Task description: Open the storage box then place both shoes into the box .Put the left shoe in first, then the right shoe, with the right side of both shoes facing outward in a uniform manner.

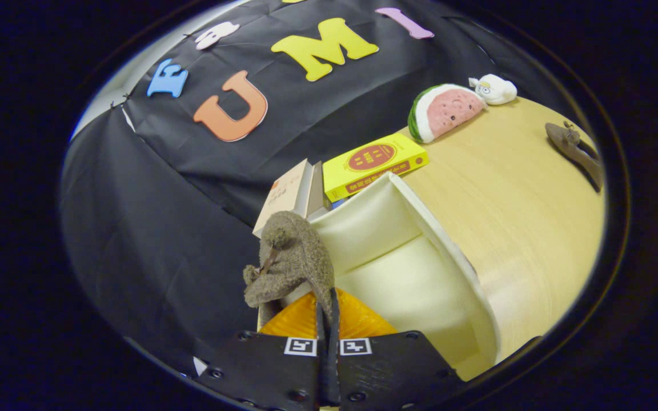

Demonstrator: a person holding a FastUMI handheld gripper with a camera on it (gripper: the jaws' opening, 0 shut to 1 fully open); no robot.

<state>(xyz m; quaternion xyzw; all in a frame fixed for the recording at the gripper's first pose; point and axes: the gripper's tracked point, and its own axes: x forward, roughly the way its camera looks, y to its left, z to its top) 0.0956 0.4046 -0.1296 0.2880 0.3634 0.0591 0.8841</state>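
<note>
- gripper view: wooden table (523, 217) runs off to the right of your fingers, pale grain, mostly bare on that side.
- storage box (420, 268), cream, sits open just ahead of the fingers and a bit right of them. you're looking into its cavity; the white rim curves along the table side.
- you've got one shoe (292, 260), brown and fuzzy, held up in front of the box's left end. it's above the box rim, not down inside; a loose bit of it hangs on the left side.
- your gripper (327, 319) has its jaws drawn almost together, pinching a thin edge of that shoe; both fingers press on it.
- watermelon slice toy (446, 111) lies at the far end of the table, against the black cloth wall.
- yellow book (374, 162) lies flat just beyond the box's far end, touching or nearly touching it; can't tell which.
- pale book (289, 191) leans beside the yellow one, right behind the held shoe.
- second shoe (574, 151), same brown, lies on the table well apart from the box, far right.
- small white plush (494, 88) sits just beside the watermelon's right tip.
</note>
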